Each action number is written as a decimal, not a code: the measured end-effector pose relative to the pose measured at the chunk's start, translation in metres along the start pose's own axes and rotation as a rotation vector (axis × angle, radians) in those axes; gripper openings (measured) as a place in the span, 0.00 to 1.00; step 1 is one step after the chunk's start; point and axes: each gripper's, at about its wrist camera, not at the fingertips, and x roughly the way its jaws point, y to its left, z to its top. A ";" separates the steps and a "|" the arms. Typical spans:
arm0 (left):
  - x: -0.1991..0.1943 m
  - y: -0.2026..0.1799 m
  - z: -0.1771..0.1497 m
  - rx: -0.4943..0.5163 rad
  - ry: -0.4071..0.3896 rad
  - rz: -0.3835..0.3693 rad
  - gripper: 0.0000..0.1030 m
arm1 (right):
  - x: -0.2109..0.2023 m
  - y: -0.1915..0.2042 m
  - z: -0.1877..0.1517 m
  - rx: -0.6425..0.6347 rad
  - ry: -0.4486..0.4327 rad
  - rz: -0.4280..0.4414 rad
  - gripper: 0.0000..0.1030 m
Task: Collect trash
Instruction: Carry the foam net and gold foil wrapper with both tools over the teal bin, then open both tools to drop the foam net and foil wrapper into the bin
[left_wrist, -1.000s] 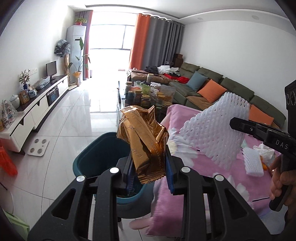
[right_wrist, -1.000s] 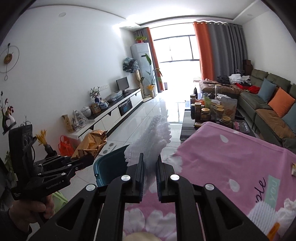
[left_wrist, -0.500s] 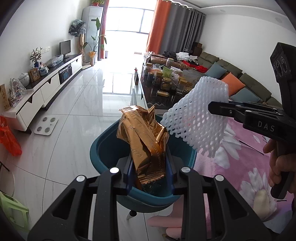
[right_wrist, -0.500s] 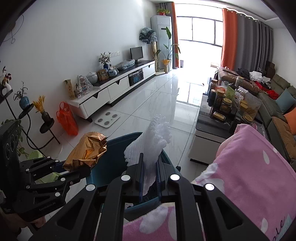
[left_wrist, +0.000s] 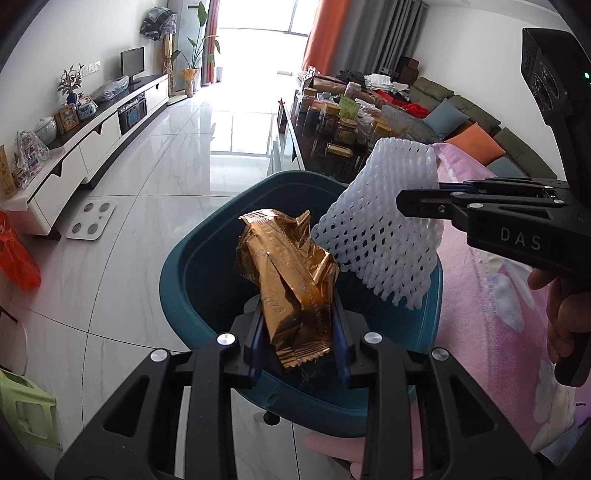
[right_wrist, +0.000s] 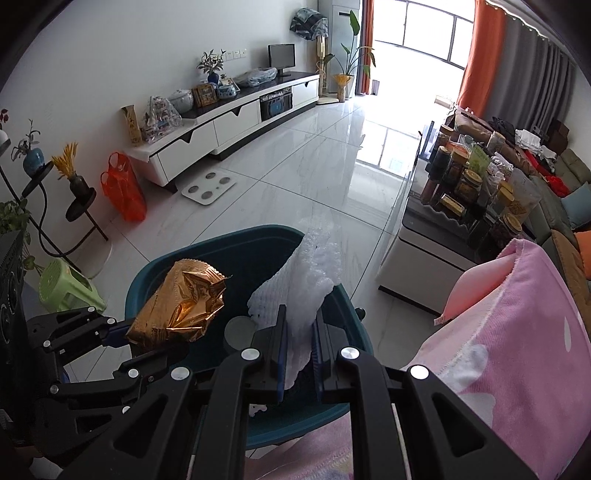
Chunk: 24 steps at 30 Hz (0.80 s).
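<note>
My left gripper (left_wrist: 297, 332) is shut on a crumpled gold foil wrapper (left_wrist: 288, 280) and holds it over the open teal trash bin (left_wrist: 192, 266). My right gripper (right_wrist: 299, 343) is shut on a white foam fruit net (right_wrist: 299, 291) and holds it over the same bin (right_wrist: 155, 269). In the left wrist view the net (left_wrist: 384, 225) hangs from the right gripper (left_wrist: 402, 203) beside the wrapper. In the right wrist view the wrapper (right_wrist: 181, 306) sits in the left gripper (right_wrist: 125, 336) at lower left.
A pink flowered blanket (left_wrist: 491, 280) covers the table right of the bin. A low table with jars (right_wrist: 469, 184) stands beyond. A white TV cabinet (right_wrist: 229, 122), an orange bag (right_wrist: 123, 188), a floor scale (right_wrist: 208, 188) and a green stool (right_wrist: 64, 288) lie to the left.
Both grippers have moved left off the blanket and down, so the wrapper and the foam net now hang over the bin's opening. Both stay shut.
</note>
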 end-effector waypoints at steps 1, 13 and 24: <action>0.005 0.000 0.000 0.000 0.008 -0.002 0.31 | 0.004 0.001 0.000 -0.004 0.009 -0.004 0.10; 0.030 -0.002 0.008 0.005 0.021 0.007 0.56 | 0.019 0.001 0.003 -0.027 0.059 -0.009 0.34; -0.006 -0.007 0.017 0.041 -0.099 0.036 0.94 | -0.013 -0.014 0.006 0.056 -0.049 0.019 0.54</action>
